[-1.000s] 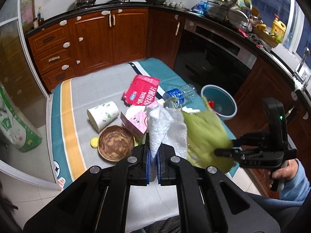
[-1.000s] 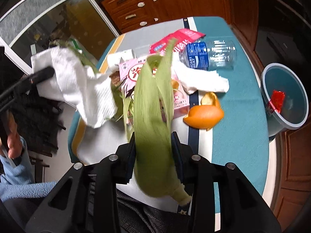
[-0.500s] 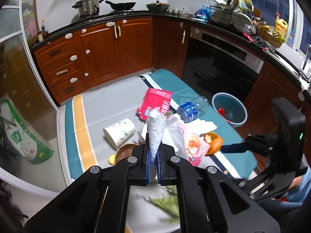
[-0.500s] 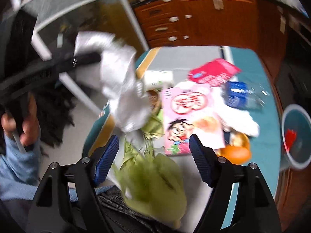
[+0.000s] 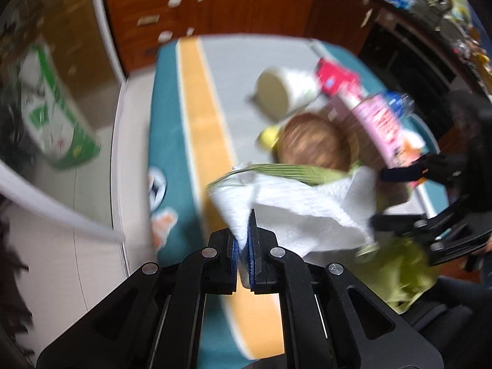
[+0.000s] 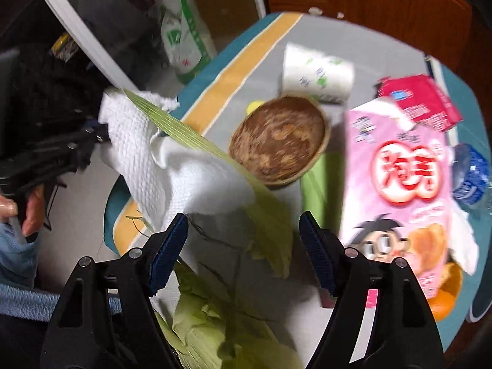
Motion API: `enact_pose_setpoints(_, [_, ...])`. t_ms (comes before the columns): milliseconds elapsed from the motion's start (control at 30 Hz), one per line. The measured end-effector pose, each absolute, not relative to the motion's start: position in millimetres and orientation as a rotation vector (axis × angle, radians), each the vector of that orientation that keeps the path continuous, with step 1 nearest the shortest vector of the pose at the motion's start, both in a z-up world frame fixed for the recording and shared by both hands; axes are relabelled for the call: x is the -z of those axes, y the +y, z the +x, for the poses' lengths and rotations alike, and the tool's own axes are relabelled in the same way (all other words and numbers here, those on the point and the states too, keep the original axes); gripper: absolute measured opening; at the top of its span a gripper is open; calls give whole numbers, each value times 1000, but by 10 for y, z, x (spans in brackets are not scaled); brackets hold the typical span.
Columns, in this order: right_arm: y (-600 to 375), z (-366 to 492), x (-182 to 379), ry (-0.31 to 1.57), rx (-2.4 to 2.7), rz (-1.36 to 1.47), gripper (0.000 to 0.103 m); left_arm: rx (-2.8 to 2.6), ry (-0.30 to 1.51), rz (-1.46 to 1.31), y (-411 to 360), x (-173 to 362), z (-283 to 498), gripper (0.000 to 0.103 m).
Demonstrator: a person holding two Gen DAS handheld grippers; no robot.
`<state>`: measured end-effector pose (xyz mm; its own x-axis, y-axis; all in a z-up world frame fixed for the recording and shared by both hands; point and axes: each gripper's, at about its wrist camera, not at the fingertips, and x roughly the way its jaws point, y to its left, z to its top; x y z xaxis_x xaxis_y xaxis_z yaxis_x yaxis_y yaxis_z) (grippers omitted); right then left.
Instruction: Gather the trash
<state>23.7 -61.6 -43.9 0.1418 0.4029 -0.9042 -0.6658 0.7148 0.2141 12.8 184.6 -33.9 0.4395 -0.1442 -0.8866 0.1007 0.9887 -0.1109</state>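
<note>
- Our left gripper (image 5: pixel 243 255) is clamped on a corner of the white paper towel (image 5: pixel 307 209), its blue pads pressed together on the sheet, which fans out ahead and to the right of them.
- Our right gripper (image 6: pixel 243 246) stands with its jaws apart; they have just been opening, and the green corn husk (image 6: pixel 221 323) lies loose between and below them, no pad pressing on it.
- One long husk leaf (image 6: pixel 184 132) runs diagonally from the towel's upper left corner down toward the right gripper's gap; its long axis points almost straight into the open jaws.
- In the left wrist view the right gripper (image 5: pixel 409 200) sits just beyond the towel's far edge, so the sheet spans the space between our two tools.
- The husk heap lies at the near edge of the table (image 6: pixel 246 46), under the towel, nearer the right hand than the left.
- The remaining trash, namely the brown bowl (image 6: pixel 279 144), paper cup (image 6: pixel 316 77), pink snack bag (image 6: pixel 402 178), red packet (image 6: pixel 421 101) and orange peel (image 6: pixel 442 304), lies beyond and to the right; we judge the right hand closer to it.
</note>
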Motion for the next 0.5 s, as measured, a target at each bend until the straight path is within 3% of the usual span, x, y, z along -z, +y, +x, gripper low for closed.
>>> enact_pose_setpoints(167, [-447, 244, 604, 1233, -770, -316, 71, 181, 1179, -62, 1917, 706, 169, 11])
enact_pose_setpoints(200, [-422, 221, 625, 1235, -767, -326, 65, 184, 1186, -53, 1906, 753, 162, 23])
enact_pose_setpoints(233, [-404, 229, 657, 1234, -756, -340, 54, 187, 1192, -42, 1893, 793, 156, 44])
enact_pose_setpoints(267, [-393, 236, 683, 1233, -740, -351, 49, 189, 1192, -32, 1881, 821, 149, 51])
enact_pose_setpoints(333, [-388, 307, 718, 1246, -719, -348, 27, 185, 1186, -5, 1839, 849, 126, 57])
enact_pose_setpoints(400, [-392, 325, 731, 1261, -701, -334, 10, 173, 1171, 25, 1774, 858, 141, 57])
enact_pose_setpoints(467, [-436, 319, 682, 1260, -701, -304, 8, 161, 1164, 3, 1745, 856, 186, 52])
enact_pose_setpoints(500, [-466, 317, 613, 1247, -700, -290, 7, 160, 1161, -22, 1749, 833, 198, 25])
